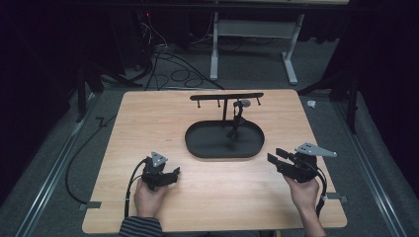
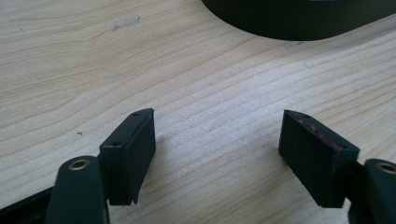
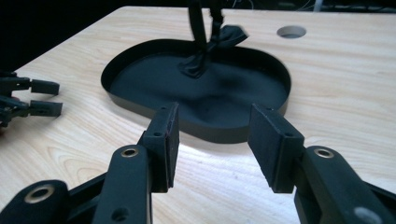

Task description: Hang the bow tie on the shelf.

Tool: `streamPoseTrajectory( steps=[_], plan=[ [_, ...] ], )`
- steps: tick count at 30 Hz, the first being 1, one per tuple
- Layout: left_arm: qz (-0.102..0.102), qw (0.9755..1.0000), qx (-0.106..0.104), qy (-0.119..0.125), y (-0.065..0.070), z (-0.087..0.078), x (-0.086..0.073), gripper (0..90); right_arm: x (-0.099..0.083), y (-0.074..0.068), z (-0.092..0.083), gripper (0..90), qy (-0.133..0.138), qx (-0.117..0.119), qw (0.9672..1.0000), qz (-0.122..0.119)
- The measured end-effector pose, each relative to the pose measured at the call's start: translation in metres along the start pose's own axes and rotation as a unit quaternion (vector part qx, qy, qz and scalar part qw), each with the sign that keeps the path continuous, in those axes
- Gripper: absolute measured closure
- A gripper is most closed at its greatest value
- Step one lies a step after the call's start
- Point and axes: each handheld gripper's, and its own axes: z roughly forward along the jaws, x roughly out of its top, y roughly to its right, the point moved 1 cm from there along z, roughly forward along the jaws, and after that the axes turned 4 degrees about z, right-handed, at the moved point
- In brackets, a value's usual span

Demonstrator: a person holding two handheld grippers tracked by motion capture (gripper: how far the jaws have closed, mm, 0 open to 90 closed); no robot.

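Stand: A black T-shaped stand is rising from the back of an oval black tray at the centre of the high view; in the right gripper view its post is climbing out of the top of the frame.

Hanging item: A small dark object is dangling from the crossbar right of the post and trailing down into the tray. It is reading as a blurred dark shape in the right gripper view, so I cannot tell what it is.

Right gripper: I am holding the right gripper at lower right of the high view, jaws parted wide and gripping nothing, aimed at the tray's near rim.

Left gripper: The left gripper is resting low at lower left, jaws spread wide and empty above bare wood, the tray's edge curving across the upper right of its own view.

Table: The light wooden table is carrying nothing else near the tray.

Risk, in my judgement: The item is hanging loosely, so a fast approach could be setting it swinging out of my jaws. Clipping the post or crossbar could be tipping the stand. Coming in low, I am risking catching the tray rim and sliding the tray.
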Motion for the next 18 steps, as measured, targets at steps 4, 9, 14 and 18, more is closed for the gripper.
streamPoseTrajectory(
  steps=[4,9,14,18],
  plan=[
    [0.000,1.0000,0.000,0.000,0.000,0.000,0.000,27.7,-0.006,-0.001,0.003,54.9,-0.004,0.006,1.0000,0.005],
    [0.000,1.0000,0.000,0.000,0.000,0.000,0.000,27.7,-0.013,-0.003,0.008,54.9,-0.009,0.008,0.9999,0.005],
    [0.000,1.0000,0.000,0.000,0.000,0.000,0.000,27.7,-0.020,-0.005,0.014,54.9,-0.017,0.009,0.9998,0.004],
    [0.000,1.0000,0.000,0.000,0.000,0.000,0.000,27.7,-0.024,-0.007,0.017,55.0,-0.022,0.010,0.9997,0.005]
  ],
)
